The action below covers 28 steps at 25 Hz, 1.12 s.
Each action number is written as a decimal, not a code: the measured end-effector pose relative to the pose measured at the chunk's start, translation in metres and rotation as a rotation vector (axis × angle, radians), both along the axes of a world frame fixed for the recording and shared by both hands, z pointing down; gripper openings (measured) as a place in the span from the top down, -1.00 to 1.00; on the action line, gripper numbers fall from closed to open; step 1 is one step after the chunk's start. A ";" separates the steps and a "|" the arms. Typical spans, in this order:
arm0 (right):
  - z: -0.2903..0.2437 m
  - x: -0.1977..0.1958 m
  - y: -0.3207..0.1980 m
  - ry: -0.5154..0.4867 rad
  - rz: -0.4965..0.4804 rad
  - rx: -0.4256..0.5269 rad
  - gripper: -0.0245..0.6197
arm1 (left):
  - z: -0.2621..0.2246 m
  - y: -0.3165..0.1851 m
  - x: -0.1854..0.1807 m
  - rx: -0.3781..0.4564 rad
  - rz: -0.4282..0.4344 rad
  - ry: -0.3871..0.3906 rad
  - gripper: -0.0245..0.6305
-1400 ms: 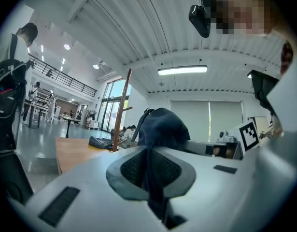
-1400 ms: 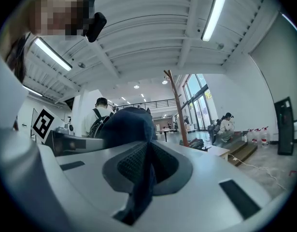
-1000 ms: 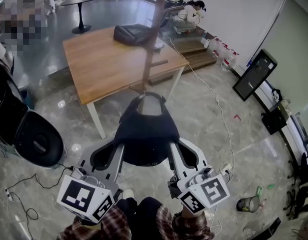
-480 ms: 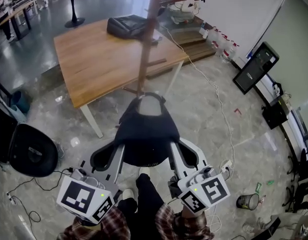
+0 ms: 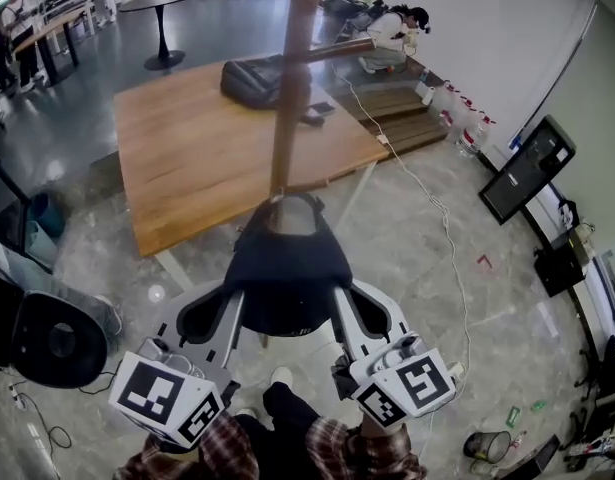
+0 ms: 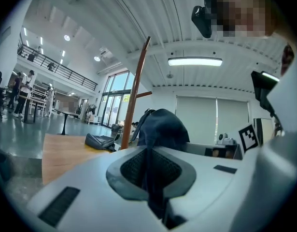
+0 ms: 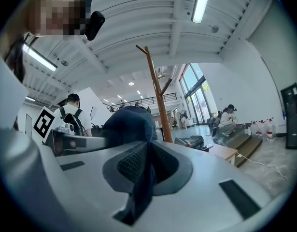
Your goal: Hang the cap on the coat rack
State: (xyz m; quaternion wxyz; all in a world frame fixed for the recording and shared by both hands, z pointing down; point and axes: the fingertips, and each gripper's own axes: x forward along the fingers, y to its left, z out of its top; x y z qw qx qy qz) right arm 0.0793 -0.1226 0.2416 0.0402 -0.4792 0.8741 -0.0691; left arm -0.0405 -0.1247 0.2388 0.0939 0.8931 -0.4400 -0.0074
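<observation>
1. The left gripper (image 5: 230,306) and the right gripper (image 5: 341,306) were each closed tight on the fabric edge of the dark cap (image 5: 287,273), one at each side.
2. The cap was held aloft between them, near the pole of the coat rack (image 5: 290,88).
3. Step in hand, as judged: the approach to the rack.
4. The next move called for lifting the cap onto a peg (image 5: 339,52).
</observation>
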 end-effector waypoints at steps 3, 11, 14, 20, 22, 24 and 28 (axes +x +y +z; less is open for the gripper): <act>-0.002 0.004 -0.023 0.002 -0.040 -0.007 0.86 | -0.002 -0.018 0.004 -0.007 -0.030 0.001 0.87; 0.010 -0.010 -0.042 -0.003 -0.075 -0.065 0.86 | 0.011 -0.032 -0.010 -0.061 -0.041 -0.005 0.87; 0.021 -0.015 -0.044 0.002 -0.074 -0.087 0.86 | 0.023 -0.037 -0.015 -0.092 -0.031 -0.009 0.87; 0.069 -0.014 -0.058 0.002 -0.043 -0.164 0.86 | 0.067 -0.054 -0.014 -0.166 -0.004 -0.026 0.87; 0.088 -0.013 -0.057 0.005 -0.025 -0.208 0.86 | 0.085 -0.054 -0.012 -0.200 0.007 -0.035 0.87; 0.105 -0.011 -0.058 0.004 -0.012 -0.238 0.86 | 0.102 -0.055 -0.011 -0.228 0.014 -0.041 0.87; 0.137 -0.011 -0.061 0.003 0.003 -0.288 0.86 | 0.134 -0.059 -0.011 -0.259 0.019 -0.052 0.87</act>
